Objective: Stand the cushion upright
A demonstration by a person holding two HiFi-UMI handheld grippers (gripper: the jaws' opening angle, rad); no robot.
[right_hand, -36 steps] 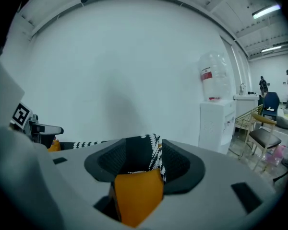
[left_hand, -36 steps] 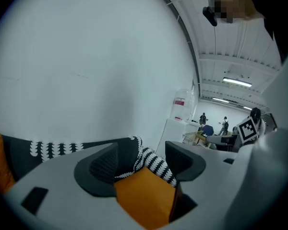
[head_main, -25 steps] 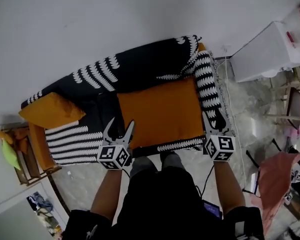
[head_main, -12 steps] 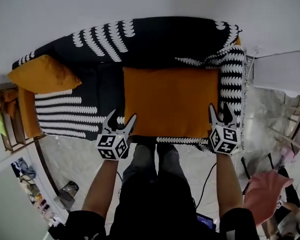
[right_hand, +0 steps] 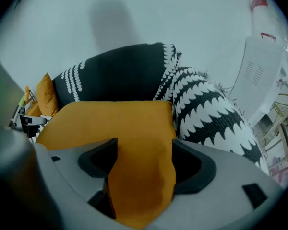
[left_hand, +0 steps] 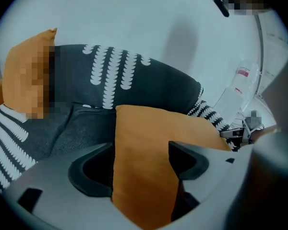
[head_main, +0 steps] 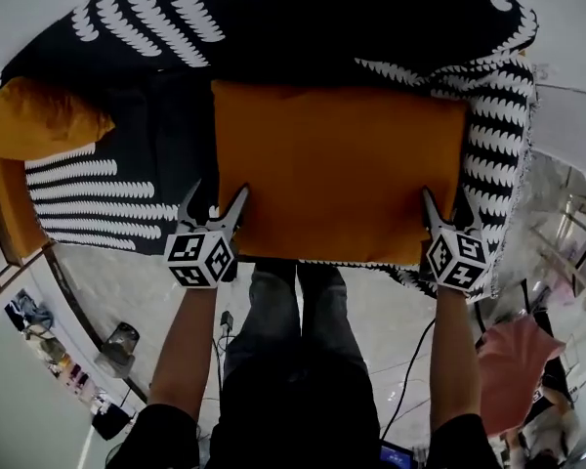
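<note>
Two grippers, left (head_main: pixel 215 199) and right (head_main: pixel 447 201), straddle the orange cushion (head_main: pixel 337 169) at its 7 and 5 o'clock corners. Their jaws have just been opening and stand wide, unclamped. The cushion lies flat on the sofa (head_main: pixel 156 125) seat.

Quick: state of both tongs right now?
Left tongs: open, just been opening, orange cushion corner between them.
Right tongs: open, just been opening, other cushion corner between them.

**Orange on black and white**

The cushion (head_main: pixel 337 169) is plain orange — so is the pillow (head_main: pixel 34 120) at the left end. The sofa cover (head_main: pixel 303 18) is black with rows of white scallops. The cloth (head_main: pixel 508 369) at lower right is pink.
</note>
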